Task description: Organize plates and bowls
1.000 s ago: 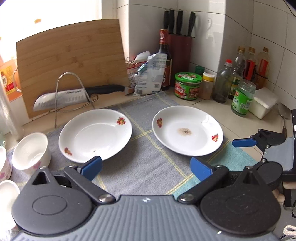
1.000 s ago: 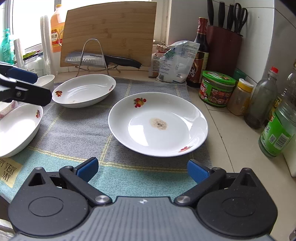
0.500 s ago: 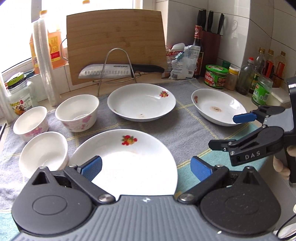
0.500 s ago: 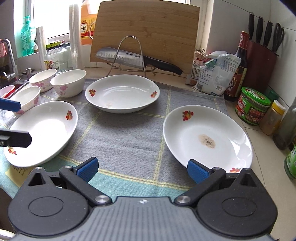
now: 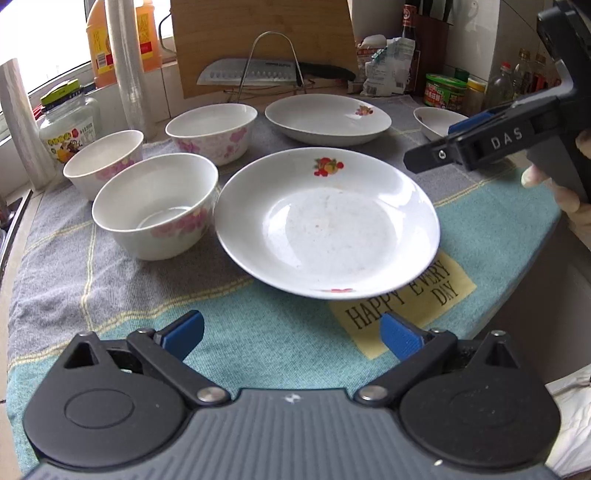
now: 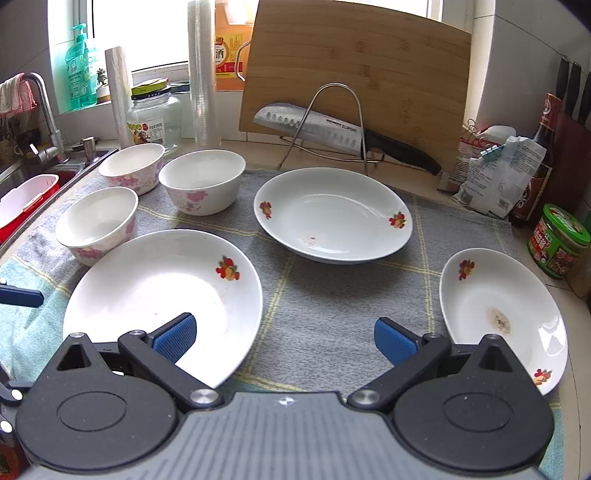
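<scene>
Daylight pours in from the window [image 6: 155,33] behind the counter, blown out to plain white in both views. The white plates catch soft glare, strongest on the near plate [image 5: 325,221]. Shadows under the dishes are faint and diffuse. Both fisheye views bend straight lines hard near the edges, with dark corners. Focus is sharp throughout; no motion blur.

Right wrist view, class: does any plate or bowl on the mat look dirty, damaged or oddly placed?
Yes. The right-hand plate carries a brown dried stain in its well, and it sits at the mat's right edge, partly over the bare counter. The middle plate shows a small dark speck. No chips or cracks show on the bowls.
</scene>
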The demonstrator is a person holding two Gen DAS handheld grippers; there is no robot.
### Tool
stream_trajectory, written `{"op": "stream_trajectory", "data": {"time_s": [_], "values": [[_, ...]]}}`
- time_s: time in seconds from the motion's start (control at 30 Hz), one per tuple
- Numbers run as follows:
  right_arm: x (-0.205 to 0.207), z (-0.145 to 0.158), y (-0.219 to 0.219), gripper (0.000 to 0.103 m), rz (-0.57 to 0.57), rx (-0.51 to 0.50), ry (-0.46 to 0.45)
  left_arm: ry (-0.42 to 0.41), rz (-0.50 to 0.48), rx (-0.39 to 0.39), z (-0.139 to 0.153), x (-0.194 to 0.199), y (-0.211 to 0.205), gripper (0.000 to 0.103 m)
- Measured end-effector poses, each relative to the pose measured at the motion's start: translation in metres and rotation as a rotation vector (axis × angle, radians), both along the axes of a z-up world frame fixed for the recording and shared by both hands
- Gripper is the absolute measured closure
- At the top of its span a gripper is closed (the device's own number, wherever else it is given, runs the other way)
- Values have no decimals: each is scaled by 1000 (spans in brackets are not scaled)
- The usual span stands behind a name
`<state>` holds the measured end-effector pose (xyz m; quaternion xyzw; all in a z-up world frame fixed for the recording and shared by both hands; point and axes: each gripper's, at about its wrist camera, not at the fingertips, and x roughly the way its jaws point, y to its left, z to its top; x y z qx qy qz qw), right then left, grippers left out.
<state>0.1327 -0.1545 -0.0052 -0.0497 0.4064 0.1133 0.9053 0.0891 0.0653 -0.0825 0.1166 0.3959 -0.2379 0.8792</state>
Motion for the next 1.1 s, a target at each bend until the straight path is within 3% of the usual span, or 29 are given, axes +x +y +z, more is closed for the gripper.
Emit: {"op": "stream_trajectory", "data": {"time_s": [0.4,0.73,1.1], "values": [[15,-3,34,0,71,-67,79,-39,-54,-29,-20,17,-14,1],[36,-25,33,0,135,-21,186,-53,-93,-39,-22,24,-16,0],[63,-49,32,0,330,20,304,-40,-86,-32,-20,24,-18,0]]}}
